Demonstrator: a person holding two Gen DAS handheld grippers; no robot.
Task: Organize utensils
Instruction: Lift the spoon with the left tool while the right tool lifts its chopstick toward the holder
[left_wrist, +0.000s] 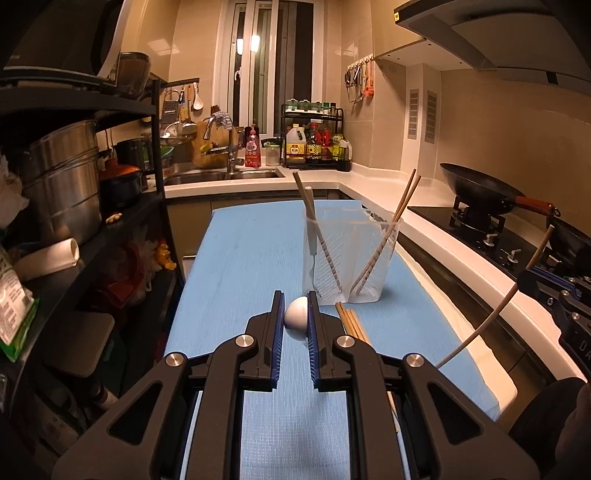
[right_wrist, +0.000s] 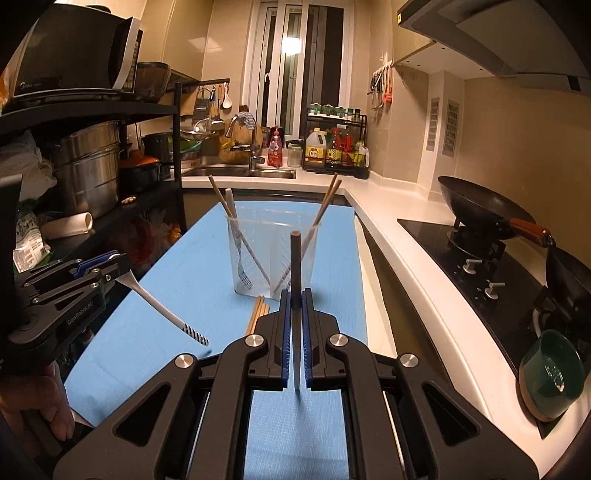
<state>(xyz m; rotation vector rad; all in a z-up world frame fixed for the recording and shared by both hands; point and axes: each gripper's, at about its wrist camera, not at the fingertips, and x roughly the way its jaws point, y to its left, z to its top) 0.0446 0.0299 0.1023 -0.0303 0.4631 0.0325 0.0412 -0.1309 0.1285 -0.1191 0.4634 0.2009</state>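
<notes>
In the left wrist view, the left gripper was nearly closed, its blue-lined jaws clamped on the white bowl of a spoon that sat right between the fingertips above the blue mat. Just beyond the fingertips stood the clear utensil holder, near the middle of the mat toward its right edge, with chopsticks and a white handle leaning in its left compartment and a pair of chopsticks leaning in its right. A loose bundle of chopsticks lay flat on the mat, just beside the right jaw and in front of the holder's base. At the right border the right gripper was partly in view, and a long thin utensil ran through it, curving down toward the mat's right edge. In the right wrist view, the right gripper had its jaws all but together on that thin utensil, seen end-on: its dark end rose upright above the fingertips, in front of the holder, and its pale end pointed down between the jaws. The loose chopsticks lay just left of the left jaw, near the holder's base. At the left, the left gripper, in a person's hand, held the spoon, whose white striped handle slanted down over the mat's left side.
</notes>
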